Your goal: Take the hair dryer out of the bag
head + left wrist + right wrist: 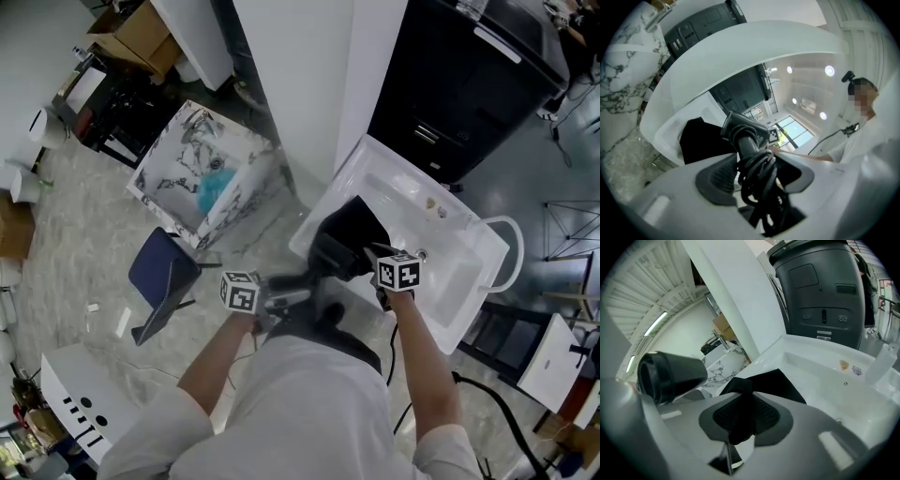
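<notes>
The black hair dryer (pixel 745 133) juts up between the pads of my left gripper (pixel 757 176), which is shut on its handle and the coiled cord wrapped round it. In the head view the dryer (pixel 330 255) hangs in front of the person, beside the left gripper (pixel 289 292). The black bag (pixel 356 225) lies over the near rim of the white sink (pixel 441 211). My right gripper (pixel 743 416) is shut on a fold of the bag's cloth (pixel 771 383), and the dryer's nozzle (pixel 670 376) shows at its left. The right gripper (pixel 366 255) sits at the bag's edge.
A dark cabinet (pixel 469 75) stands behind the sink, and a white pillar (pixel 309 84) rises to its left. On the floor at the left are a marble-patterned box (pixel 202 178) and a blue chair (pixel 164 272). A curved white pipe (pixel 511 248) loops off the sink's right end.
</notes>
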`<control>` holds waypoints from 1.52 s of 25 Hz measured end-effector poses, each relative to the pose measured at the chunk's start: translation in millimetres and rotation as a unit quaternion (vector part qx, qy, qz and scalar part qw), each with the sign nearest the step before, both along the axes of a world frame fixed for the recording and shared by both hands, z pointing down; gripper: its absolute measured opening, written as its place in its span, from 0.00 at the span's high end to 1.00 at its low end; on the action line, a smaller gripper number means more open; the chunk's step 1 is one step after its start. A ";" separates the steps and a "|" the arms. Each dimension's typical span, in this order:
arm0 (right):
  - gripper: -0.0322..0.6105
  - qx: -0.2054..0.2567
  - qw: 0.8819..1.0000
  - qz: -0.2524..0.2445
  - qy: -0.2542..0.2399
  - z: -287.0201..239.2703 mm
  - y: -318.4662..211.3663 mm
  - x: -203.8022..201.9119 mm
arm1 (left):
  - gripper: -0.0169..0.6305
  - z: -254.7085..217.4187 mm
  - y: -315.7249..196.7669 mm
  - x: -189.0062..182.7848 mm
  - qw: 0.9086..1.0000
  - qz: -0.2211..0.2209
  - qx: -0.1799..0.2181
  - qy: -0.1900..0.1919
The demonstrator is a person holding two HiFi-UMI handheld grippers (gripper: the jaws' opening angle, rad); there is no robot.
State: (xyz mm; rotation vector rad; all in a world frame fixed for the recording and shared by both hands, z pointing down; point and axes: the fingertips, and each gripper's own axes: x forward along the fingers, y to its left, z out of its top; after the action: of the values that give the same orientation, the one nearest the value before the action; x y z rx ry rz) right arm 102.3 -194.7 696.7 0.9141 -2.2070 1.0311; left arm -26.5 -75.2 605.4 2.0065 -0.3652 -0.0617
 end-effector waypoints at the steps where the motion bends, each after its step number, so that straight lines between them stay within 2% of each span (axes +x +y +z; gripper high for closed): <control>1: 0.84 0.001 1.000 -0.006 -0.003 -2.0 3.8 -0.7 | 0.60 -1.6 -1.6 -2.2 1.000 -0.012 0.003 -0.002; 8: 0.78 -0.002 0.998 0.012 -0.062 -29.4 31.0 13.1 | 0.60 -18.1 0.1 -6.0 0.996 -0.084 0.012 -0.012; 18: 0.81 0.053 0.993 0.071 -0.076 -68.5 68.8 61.9 | 0.60 -44.6 4.5 1.8 0.988 -0.154 0.027 0.011; 22: 0.89 0.090 0.988 0.099 -0.077 -99.3 92.2 75.2 | 0.60 -61.2 9.2 -0.3 0.988 -0.151 0.039 0.013; 27: 0.94 0.138 0.975 0.147 -0.093 -145.9 112.6 79.8 | 0.60 -84.2 9.7 -11.6 0.988 -0.141 0.050 0.028; 34: 0.94 0.172 0.956 0.208 -0.114 -178.8 134.0 73.4 | 0.60 -93.6 7.6 -36.5 0.992 -0.115 0.047 0.022; 38: 0.94 0.182 0.953 0.218 -0.103 -176.3 142.2 65.4 | 0.60 -95.2 8.3 -46.8 0.994 -0.096 0.044 0.023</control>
State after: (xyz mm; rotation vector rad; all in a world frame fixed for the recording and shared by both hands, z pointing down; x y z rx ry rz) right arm 167.8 -52.4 520.4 1.5775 -2.4814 0.9544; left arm -73.2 -66.9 510.2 2.0479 -0.5337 -0.2493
